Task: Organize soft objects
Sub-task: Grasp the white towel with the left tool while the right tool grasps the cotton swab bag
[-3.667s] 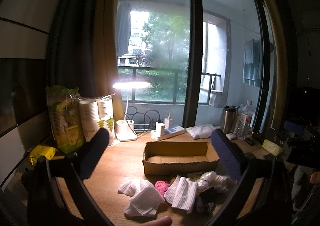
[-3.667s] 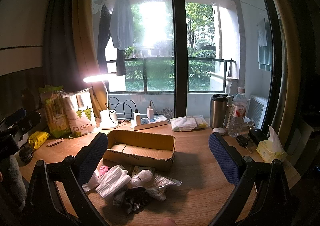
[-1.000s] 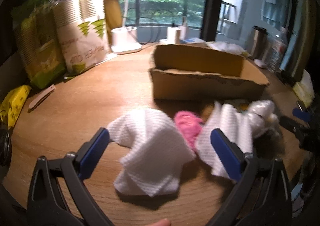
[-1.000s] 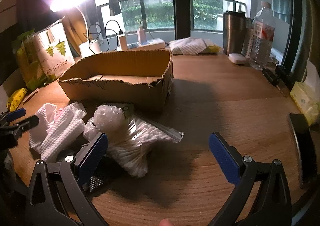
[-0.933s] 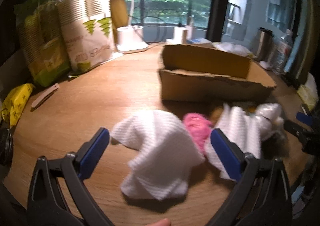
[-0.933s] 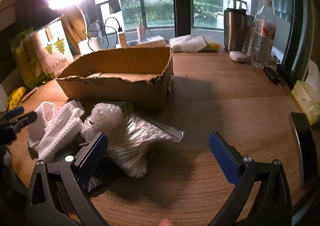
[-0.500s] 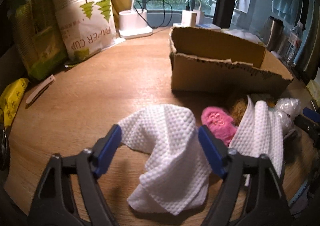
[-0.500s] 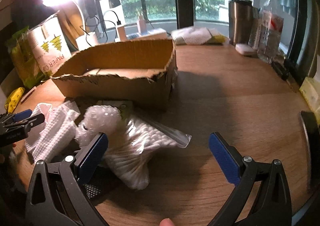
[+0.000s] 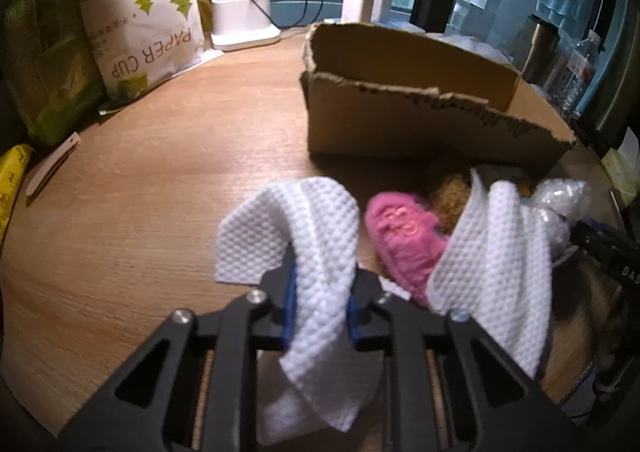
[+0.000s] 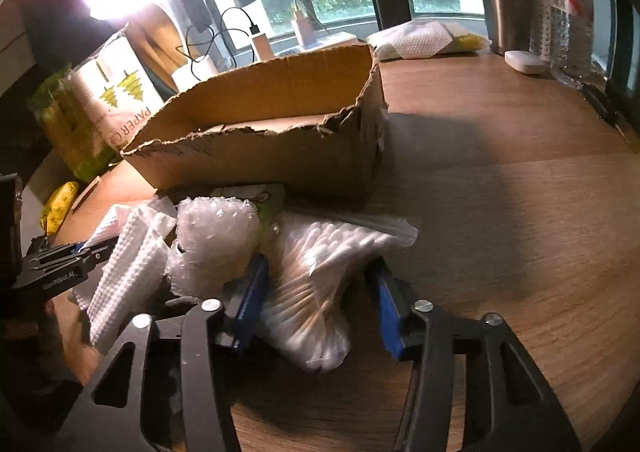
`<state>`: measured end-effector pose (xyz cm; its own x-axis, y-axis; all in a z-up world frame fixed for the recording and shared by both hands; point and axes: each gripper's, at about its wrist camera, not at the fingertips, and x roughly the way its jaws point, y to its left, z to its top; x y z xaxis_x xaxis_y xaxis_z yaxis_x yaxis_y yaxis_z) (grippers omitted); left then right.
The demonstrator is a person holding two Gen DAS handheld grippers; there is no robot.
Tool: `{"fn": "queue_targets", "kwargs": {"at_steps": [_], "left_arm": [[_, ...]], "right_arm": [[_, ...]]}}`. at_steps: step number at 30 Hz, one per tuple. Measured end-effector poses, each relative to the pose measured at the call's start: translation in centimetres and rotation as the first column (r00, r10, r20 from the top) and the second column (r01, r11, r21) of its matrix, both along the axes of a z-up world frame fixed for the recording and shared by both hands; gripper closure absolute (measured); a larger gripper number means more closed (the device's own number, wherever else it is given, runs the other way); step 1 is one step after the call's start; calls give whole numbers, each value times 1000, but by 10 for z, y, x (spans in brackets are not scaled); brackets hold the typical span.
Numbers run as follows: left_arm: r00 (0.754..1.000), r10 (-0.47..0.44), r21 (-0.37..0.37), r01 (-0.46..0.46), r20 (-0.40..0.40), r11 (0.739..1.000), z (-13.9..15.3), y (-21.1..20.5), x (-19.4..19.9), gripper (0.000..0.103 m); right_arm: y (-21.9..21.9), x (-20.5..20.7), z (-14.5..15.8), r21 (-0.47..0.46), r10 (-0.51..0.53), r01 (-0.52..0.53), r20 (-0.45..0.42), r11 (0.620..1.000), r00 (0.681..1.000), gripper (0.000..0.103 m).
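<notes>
White cloth [image 9: 320,252] clamped in left tongs [image 9: 319,304], right tongs [image 10: 316,292] apart, wooden table [image 9: 160,172].

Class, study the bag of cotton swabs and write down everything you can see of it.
The bag of cotton swabs is a clear, crinkled plastic pouch packed with white-tipped swabs on pale sticks. It lies on the wooden table in front of the cardboard box, its flat sealed end pointing right. Its left side presses against a bubble wrap bundle. The right claw straddles it, blue pads on either side, seemingly closing on it.
</notes>
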<state>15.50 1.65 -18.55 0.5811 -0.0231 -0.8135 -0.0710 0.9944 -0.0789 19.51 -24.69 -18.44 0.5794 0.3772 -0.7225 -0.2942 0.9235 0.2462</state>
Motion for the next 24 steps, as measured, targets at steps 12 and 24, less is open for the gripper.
{"fn": "queue_targets", "kwargs": {"at_steps": [12, 24], "left_arm": [[983, 42, -15, -40, 179, 999, 62, -1, -12, 87], [932, -21, -43, 39, 362, 998, 119, -5, -18, 87]], "right_arm": [[-28, -8, 27, 25, -38, 36, 99, 999, 994, 66], [-18, -23, 76, -31, -54, 63, 246, 997, 968, 68]]}}
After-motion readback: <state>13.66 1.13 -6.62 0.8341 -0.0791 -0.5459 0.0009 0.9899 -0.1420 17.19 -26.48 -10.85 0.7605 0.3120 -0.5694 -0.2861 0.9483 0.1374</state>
